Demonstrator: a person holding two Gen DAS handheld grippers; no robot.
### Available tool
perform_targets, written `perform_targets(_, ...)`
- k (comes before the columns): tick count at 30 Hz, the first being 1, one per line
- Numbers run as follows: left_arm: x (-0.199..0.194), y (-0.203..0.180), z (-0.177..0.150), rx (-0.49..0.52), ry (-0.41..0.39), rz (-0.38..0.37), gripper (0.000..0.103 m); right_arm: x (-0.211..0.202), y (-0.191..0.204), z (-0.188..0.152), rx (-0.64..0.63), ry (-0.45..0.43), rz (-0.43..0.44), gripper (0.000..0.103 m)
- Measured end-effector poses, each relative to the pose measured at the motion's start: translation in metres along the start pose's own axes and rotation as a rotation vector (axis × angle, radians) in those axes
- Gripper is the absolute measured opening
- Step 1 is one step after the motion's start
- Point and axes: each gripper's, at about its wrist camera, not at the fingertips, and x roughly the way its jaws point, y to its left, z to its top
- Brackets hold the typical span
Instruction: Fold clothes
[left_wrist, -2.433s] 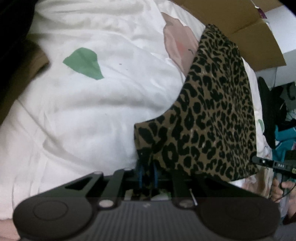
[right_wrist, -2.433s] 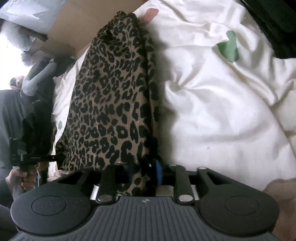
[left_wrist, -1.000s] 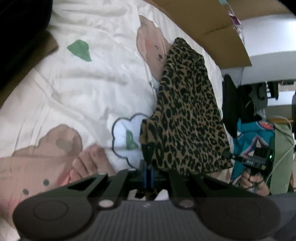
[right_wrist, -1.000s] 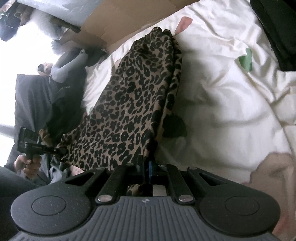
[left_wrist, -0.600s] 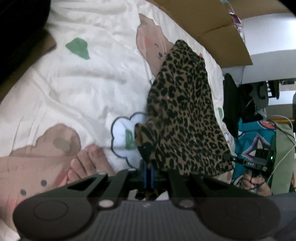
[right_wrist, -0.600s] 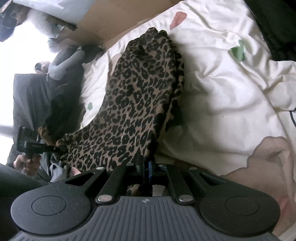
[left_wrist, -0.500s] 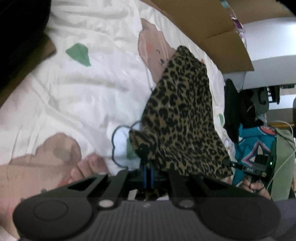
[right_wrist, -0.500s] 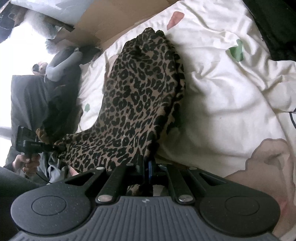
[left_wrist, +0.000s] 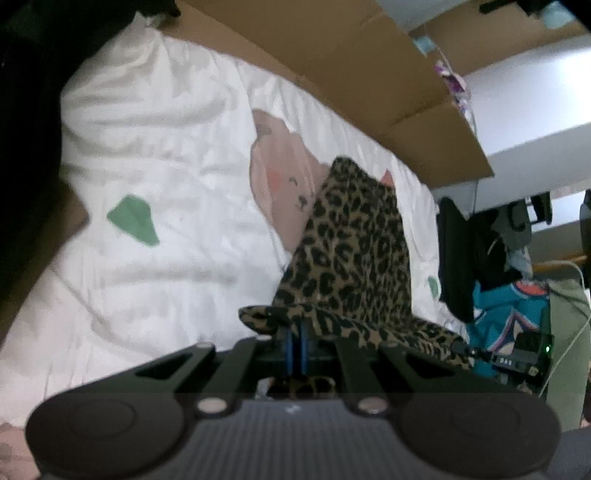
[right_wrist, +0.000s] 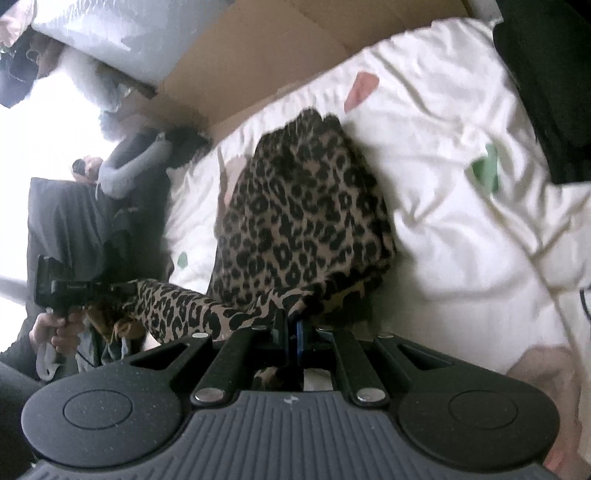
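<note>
Both tongs, left (left_wrist: 296, 341) and right (right_wrist: 290, 332), clamp the leopard cloth's (left_wrist: 354, 254) near edge (bedding (left_wrist: 155, 155) beyond).

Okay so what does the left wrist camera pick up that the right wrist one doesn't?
Only the left wrist view shows the bear face printed on the white bedding and a teal garment hanging at the far right. Only the right wrist view shows a grey plush toy near the window side and a black item at the top right. Both show the leopard-print garment lying on the white bedding, cardboard behind the bed, and each tool shut on a corner of it: left tool, right tool.
</note>
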Motion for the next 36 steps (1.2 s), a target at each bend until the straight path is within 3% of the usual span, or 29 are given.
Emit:
perform_targets(17,0.011,-0.020,0.057,0.032,-0.153,0.004,0.005,0.021,-0.001,0.053,-0.007,-0.135,-0.031,0.002)
perform_targets(36,0.057,-0.011,0.095,0.030,-0.183,0.038,0.005,0.054,-0.027,0.087,0.054,-0.161,-0.063,0.003)
